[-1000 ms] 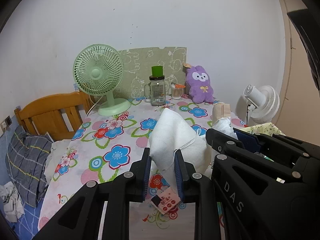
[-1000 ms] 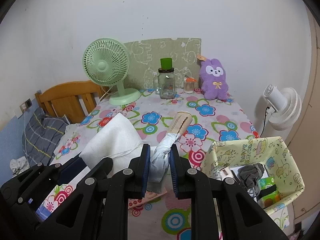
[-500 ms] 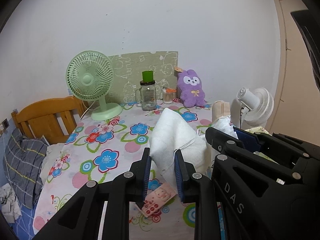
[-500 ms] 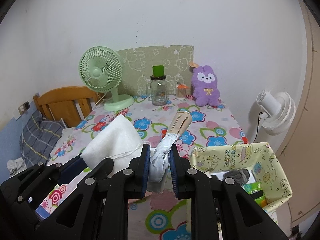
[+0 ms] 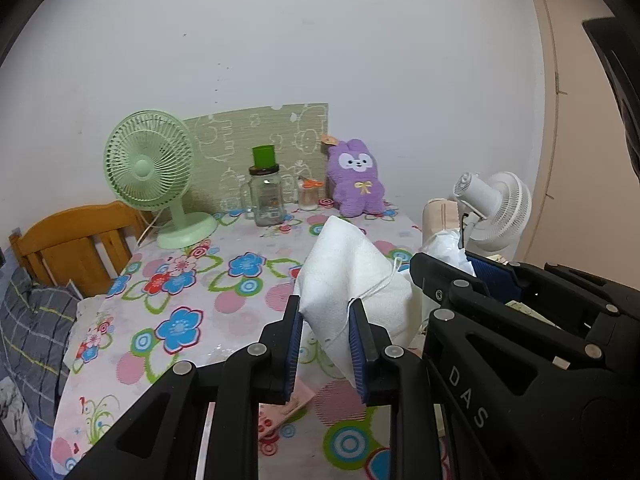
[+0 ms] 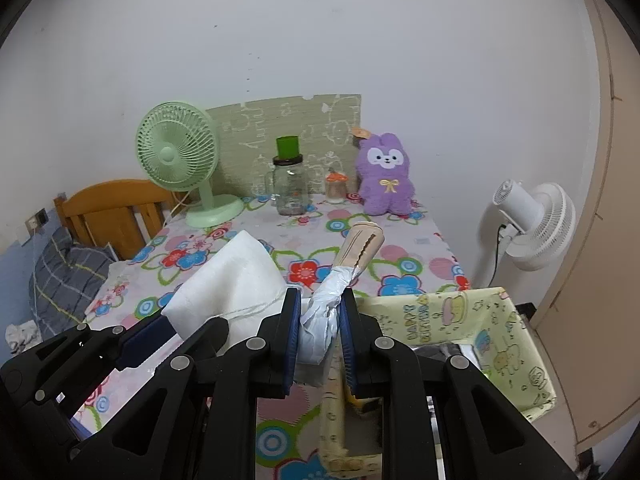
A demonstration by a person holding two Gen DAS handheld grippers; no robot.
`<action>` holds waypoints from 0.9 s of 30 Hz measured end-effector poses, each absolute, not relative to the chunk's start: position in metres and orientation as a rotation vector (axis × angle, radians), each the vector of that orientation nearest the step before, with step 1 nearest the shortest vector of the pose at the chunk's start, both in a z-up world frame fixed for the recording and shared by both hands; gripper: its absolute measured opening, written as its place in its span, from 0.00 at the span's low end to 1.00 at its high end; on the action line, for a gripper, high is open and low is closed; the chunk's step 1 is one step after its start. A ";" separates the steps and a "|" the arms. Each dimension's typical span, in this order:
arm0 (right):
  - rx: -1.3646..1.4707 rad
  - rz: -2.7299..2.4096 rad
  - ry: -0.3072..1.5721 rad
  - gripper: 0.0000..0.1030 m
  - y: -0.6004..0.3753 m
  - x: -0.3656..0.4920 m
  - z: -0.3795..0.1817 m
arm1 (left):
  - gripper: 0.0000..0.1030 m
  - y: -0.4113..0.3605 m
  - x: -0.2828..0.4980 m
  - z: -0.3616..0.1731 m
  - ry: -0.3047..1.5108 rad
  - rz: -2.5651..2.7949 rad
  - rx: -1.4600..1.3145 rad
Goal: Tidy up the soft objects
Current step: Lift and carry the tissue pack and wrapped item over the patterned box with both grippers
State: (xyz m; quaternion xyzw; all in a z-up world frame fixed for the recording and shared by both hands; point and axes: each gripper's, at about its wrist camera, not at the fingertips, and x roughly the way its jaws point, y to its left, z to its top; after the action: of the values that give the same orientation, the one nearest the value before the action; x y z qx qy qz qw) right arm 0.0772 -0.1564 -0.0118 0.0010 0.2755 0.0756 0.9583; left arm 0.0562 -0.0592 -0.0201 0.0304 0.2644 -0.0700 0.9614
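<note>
The right gripper's fingers (image 6: 290, 332) hide much of the yellow box's (image 6: 480, 320) contents; the rest is indistinct

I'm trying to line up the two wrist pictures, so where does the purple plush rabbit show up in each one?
Left wrist: purple plush rabbit sits right of centre at the table's far edge against the wall.
Right wrist: purple plush rabbit sits right of centre, by the same wall.
Shared landmark: the green desk fan stands left of it in both.
</note>
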 end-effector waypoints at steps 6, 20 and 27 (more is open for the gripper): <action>0.005 0.127 0.554 0.21 -0.172 0.078 -0.013 | 0.21 -0.073 0.060 -0.021 0.537 -0.171 0.067; 0.031 0.056 0.563 0.21 -0.211 0.080 -0.020 | 0.21 -0.113 0.068 -0.026 0.556 -0.270 0.080; 0.039 0.023 0.573 0.21 -0.228 0.080 -0.025 | 0.21 -0.131 0.071 -0.030 0.569 -0.311 0.092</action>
State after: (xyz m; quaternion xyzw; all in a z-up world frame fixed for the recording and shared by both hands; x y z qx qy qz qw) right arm 0.0800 -0.2276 -0.0251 0.0191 0.2826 0.0114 0.9590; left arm 0.0714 -0.1309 -0.0303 0.0454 0.2796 -0.1527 0.9468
